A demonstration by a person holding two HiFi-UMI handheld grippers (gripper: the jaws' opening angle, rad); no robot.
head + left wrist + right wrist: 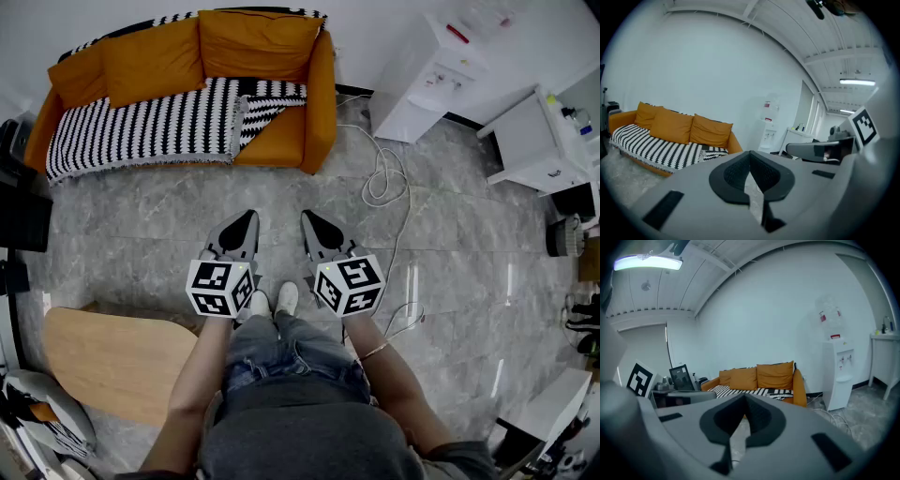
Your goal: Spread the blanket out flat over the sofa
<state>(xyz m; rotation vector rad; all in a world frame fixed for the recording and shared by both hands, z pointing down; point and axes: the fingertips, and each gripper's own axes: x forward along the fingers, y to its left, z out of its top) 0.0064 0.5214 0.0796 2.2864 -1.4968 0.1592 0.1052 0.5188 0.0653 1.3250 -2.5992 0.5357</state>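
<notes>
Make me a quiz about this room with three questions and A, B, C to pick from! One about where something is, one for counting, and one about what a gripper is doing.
1. Where is the black-and-white striped blanket?
A in a basket
B on the seat of the orange sofa
C on a bed

2. How many orange back cushions does the sofa have?
A one
B three
C six

3. How are the jaws of the left gripper?
A shut and empty
B wide open
C holding the blanket

Answers:
1 B, the stripes lie across the seat.
2 B, three sit side by side.
3 A, the tips meet with nothing between them.
</notes>
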